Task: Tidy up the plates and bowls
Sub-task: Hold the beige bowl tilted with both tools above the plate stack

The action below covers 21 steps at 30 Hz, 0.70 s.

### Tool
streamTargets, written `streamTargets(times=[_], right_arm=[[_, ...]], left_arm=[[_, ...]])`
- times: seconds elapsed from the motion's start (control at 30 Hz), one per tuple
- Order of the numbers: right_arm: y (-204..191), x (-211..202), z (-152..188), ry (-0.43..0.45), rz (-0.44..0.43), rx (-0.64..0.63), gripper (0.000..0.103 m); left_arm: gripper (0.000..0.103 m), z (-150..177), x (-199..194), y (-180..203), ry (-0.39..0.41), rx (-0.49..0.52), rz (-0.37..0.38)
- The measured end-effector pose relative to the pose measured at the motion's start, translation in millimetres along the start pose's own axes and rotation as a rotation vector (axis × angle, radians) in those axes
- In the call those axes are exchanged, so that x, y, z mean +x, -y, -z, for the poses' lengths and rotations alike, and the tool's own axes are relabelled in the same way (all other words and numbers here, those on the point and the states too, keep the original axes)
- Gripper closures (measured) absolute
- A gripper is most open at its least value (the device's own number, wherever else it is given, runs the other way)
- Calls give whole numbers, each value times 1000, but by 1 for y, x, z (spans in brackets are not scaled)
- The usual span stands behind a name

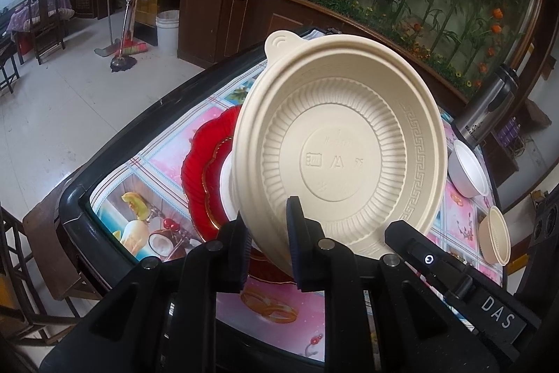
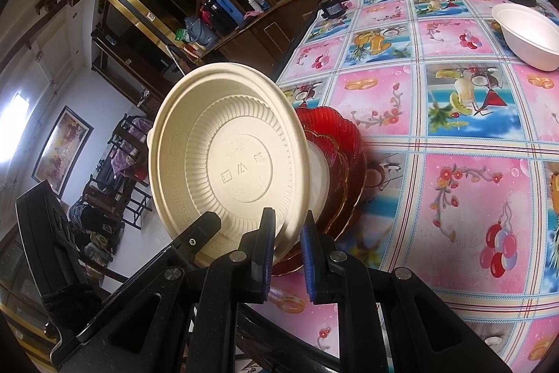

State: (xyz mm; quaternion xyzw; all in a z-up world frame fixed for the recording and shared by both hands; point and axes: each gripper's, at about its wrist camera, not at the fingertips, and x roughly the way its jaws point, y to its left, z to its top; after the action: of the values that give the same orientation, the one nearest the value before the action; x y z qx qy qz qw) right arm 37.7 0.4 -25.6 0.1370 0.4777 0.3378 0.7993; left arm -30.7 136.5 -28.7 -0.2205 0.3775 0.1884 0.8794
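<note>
Round beige ribbed plastic bowl (image 1: pixel 335 142) clamped at rim by left gripper (image 1: pixel 269 243) and right gripper (image 2: pixel 288 250); scalloped red glass plates (image 1: pixel 202 163) largely hidden behind; possibly a white dish between.

My left gripper (image 1: pixel 267 233) is clamped on the rim of a tilted cream bowl (image 1: pixel 340 145), held over red plates (image 1: pixel 202 170) on the table (image 1: pixel 73 198); two small bowls (image 1: pixel 468 172) sit beyond.

Cream ribbed plastic bowl (image 1: pixel 340 142) tilted on edge above stacked red scalloped glass plates (image 1: pixel 202 163), white bowl (image 1: pixel 468 168) and small cream bowl (image 1: pixel 496 240) well apart
</note>
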Motion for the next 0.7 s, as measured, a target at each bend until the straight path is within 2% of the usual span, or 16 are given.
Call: streamTargets(times=[0.3, 0.5, 0.7], right_arm=[[-16, -6, -8, 15, -3, -36, 89], [-25, -7, -16, 2, -16, -60, 89], [-19, -2, -16, -27, -27, -46, 89]], left_arm=[[85, -16, -13, -3, 32, 36, 9], [83, -22, -10, 3, 27, 105, -22], [83, -14, -1, 2, -5, 115, -33]])
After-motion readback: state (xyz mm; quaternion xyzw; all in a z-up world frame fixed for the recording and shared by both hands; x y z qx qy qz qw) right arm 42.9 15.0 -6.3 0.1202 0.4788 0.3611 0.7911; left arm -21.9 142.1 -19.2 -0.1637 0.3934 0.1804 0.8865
